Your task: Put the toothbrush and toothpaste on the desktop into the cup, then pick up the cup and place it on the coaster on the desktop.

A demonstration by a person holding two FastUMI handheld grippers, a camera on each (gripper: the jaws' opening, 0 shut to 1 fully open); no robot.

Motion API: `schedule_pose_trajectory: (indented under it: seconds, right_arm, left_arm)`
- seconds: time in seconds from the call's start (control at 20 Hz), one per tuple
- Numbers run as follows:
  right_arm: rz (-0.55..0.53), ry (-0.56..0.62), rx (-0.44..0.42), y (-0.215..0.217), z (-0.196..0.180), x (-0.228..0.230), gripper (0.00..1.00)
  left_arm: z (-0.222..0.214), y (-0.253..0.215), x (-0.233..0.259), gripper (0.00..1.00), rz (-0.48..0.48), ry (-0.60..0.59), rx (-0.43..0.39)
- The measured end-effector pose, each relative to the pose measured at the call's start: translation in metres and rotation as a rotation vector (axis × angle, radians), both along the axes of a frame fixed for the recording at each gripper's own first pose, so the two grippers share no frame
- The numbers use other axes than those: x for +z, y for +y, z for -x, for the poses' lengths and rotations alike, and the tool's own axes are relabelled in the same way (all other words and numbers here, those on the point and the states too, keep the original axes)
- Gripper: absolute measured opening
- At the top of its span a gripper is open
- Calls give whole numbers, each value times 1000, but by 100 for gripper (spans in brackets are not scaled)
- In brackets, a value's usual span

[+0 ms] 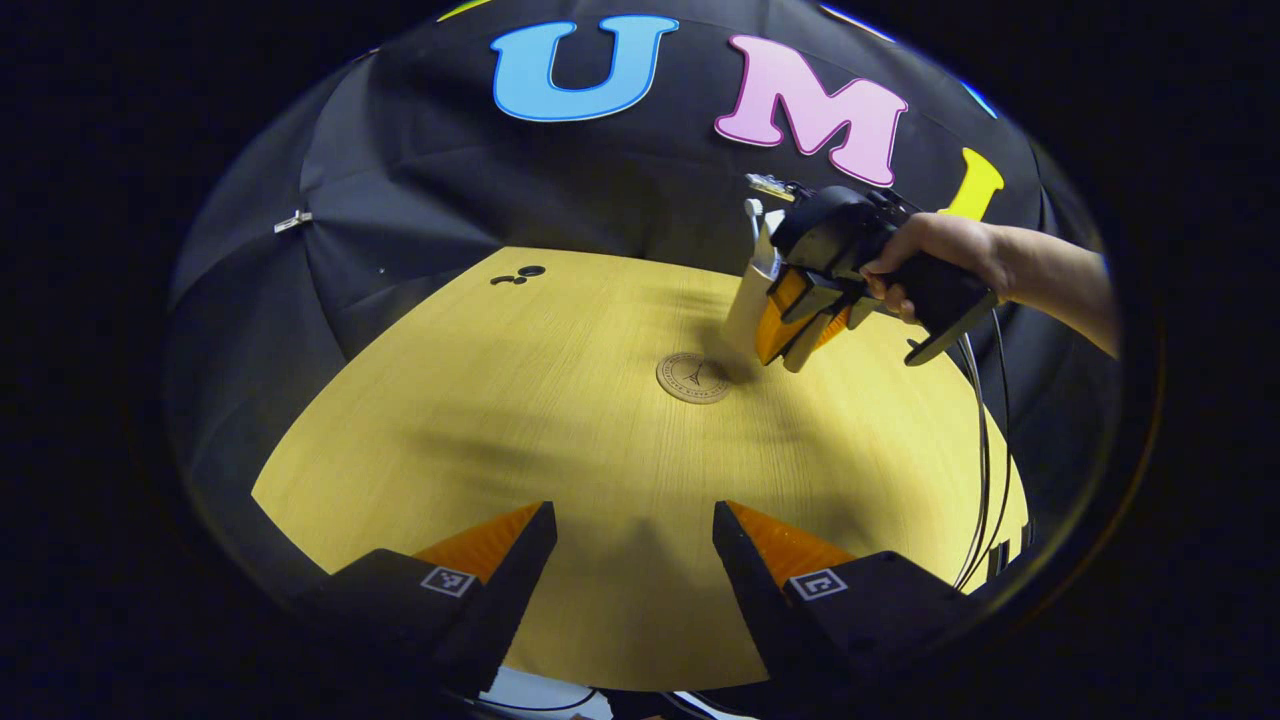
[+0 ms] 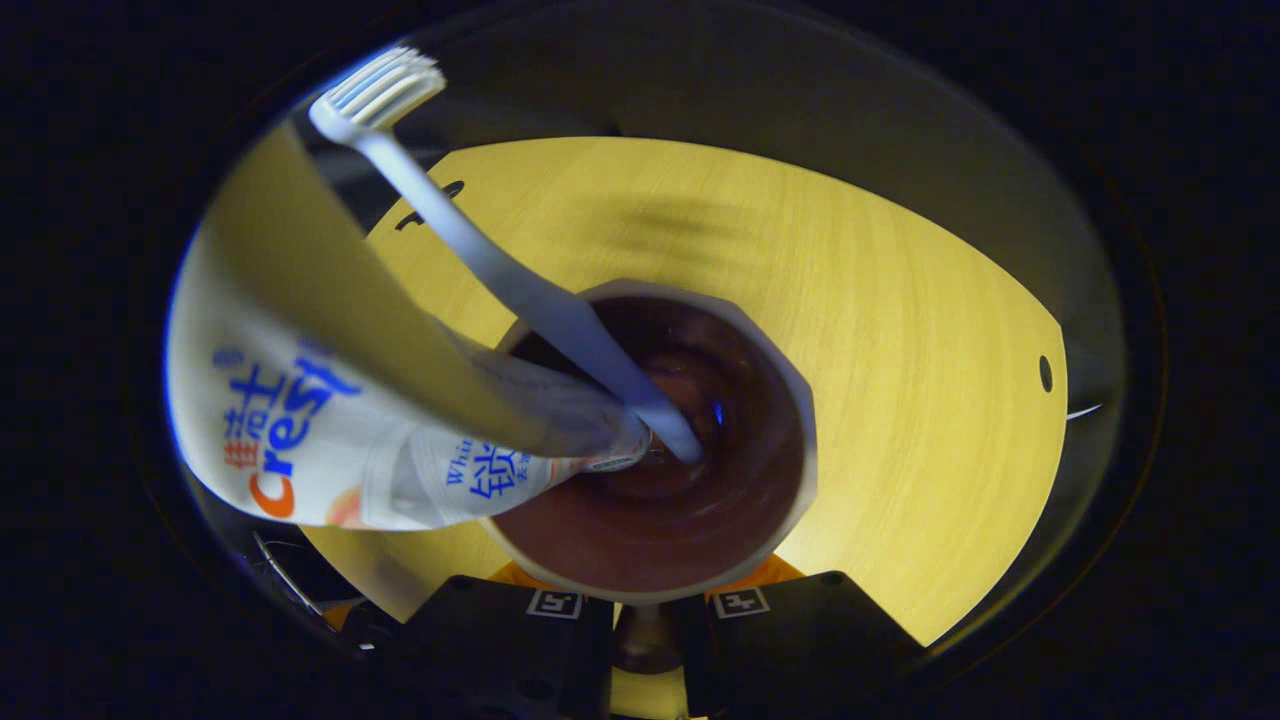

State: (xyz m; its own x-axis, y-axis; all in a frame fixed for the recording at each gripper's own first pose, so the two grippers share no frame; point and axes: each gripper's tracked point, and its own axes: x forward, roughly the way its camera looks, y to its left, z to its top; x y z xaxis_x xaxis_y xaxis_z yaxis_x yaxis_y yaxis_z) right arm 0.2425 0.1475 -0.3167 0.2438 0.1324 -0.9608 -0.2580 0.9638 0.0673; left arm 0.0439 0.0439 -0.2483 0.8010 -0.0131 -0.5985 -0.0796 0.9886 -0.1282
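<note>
The cup [image 2: 690,470] sits right before the right gripper's camera in the right gripper view, its rim many-sided and pale, its inside dark brown. Out of it lean the toothbrush [image 2: 500,270], handle down in the cup and bristled head up and away to the upper left, and the toothpaste [image 2: 330,430], a white tube whose cap end rests inside the cup while its broad end sticks out to the left. The right gripper [image 2: 640,600] has its fingers [image 2: 515,575] on either side of the cup's near wall, clamped onto it. In the left gripper view the same cup [image 1: 748,300] appears farther off, tilted and held above the worktop [image 1: 520,400], with the tube and brush rising from its top. The right gripper [image 1: 810,330] there is carried by a hand [image 1: 920,255] that reaches in from the right, with cables [image 1: 985,450] hanging beneath it. Just below and to the left of the raised cup lies the round coaster [image 1: 694,377], flat on the yellow wooden worktop and not touched by the cup. At the bottom of that view the left gripper [image 1: 634,530] hovers over the near part of the worktop, its fingers [image 1: 500,545] spread wide with nothing between them
</note>
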Motion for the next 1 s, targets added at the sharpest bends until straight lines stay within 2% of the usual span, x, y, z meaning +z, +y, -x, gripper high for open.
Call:
schedule_pose_trajectory:
  seconds: [0.3,0.75,0.95,1.0]
  right_arm:
    - [-21,41,60,37,9,-19,32]
    - [22,85,119,46,20,-40,32]
    - [45,89,119,50,19,-51,33]
    - [43,98,122,51,20,-50,27]
  left_arm:
    - [-1,3,-2,98,52,7,18]
    - [-18,-13,8,98,126,-11,7]
    - [-21,-20,12,98,150,-24,-2]
    - [-20,-24,12,98,157,-19,-15]
